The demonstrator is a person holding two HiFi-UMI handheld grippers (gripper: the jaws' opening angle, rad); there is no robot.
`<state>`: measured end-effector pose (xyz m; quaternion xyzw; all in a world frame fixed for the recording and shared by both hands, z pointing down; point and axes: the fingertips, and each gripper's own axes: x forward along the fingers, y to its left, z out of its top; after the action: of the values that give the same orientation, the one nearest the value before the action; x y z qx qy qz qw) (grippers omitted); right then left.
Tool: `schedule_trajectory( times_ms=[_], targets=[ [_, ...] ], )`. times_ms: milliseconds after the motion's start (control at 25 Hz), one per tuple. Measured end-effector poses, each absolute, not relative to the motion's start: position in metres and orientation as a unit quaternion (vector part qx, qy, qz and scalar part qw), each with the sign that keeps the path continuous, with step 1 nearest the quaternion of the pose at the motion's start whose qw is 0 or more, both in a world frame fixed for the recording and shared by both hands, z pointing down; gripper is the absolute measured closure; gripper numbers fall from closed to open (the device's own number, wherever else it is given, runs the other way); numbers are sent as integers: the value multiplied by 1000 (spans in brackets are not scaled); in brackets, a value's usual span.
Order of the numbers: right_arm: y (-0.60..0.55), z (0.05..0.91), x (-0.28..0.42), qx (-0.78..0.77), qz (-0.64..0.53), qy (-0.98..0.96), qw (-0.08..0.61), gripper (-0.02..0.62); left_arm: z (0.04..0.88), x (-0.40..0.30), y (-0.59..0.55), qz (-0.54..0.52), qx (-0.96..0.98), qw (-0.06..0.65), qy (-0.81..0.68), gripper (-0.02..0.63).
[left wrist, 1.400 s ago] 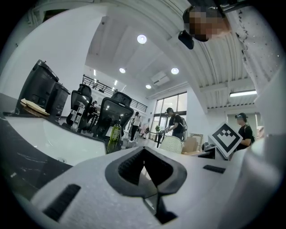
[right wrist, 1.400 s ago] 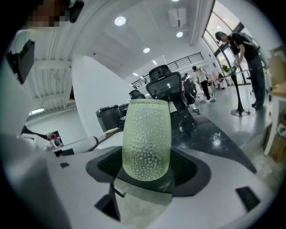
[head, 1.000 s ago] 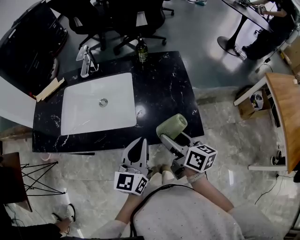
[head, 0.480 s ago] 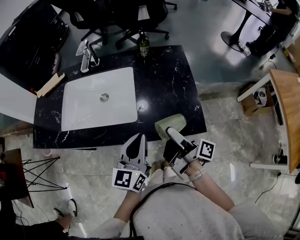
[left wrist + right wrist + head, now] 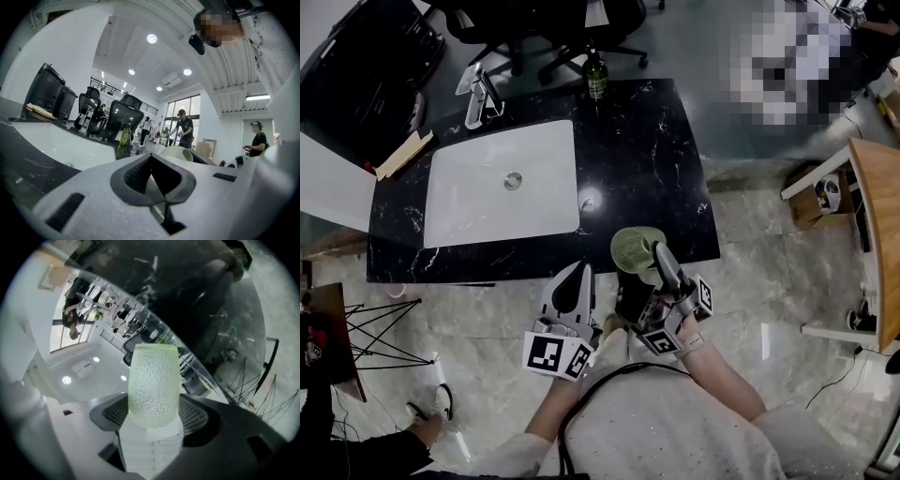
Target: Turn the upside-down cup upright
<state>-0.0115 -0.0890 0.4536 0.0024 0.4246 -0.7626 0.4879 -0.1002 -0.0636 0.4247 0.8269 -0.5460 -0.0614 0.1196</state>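
A pale green dimpled cup (image 5: 633,247) hangs in the air just off the front edge of the black marble counter (image 5: 647,178). My right gripper (image 5: 643,260) is shut on it, and in the head view the cup's round mouth faces up toward the camera. The right gripper view shows the cup (image 5: 153,376) pinched between both ribbed pads (image 5: 110,415). My left gripper (image 5: 578,278) sits to the cup's left, shut with nothing in it. The left gripper view shows the closed tips (image 5: 151,176) and the cup (image 5: 178,153) beyond them.
A white sink basin (image 5: 502,183) is set into the counter's left half, with a faucet (image 5: 478,94) behind it. A green bottle (image 5: 596,80) stands at the counter's far edge. Office chairs (image 5: 534,28) stand beyond, and a wooden table (image 5: 874,225) is at the right.
The right gripper has rolled over with the cup, so the cup went from lying sideways to showing its mouth upward. The left gripper has stayed where it was.
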Motion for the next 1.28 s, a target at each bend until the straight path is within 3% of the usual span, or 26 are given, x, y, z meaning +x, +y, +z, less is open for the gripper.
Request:
schedule_trajectory(
  times_ms=[480,1280],
  targets=[
    [-97,445,-9,113,-762,282,572,262,427,-101,-58,-42,824,120,-552,598],
    [-101,443,14,244,-664,268,654,262,434,-106,-47,-7,820,120,-560,598]
  ],
)
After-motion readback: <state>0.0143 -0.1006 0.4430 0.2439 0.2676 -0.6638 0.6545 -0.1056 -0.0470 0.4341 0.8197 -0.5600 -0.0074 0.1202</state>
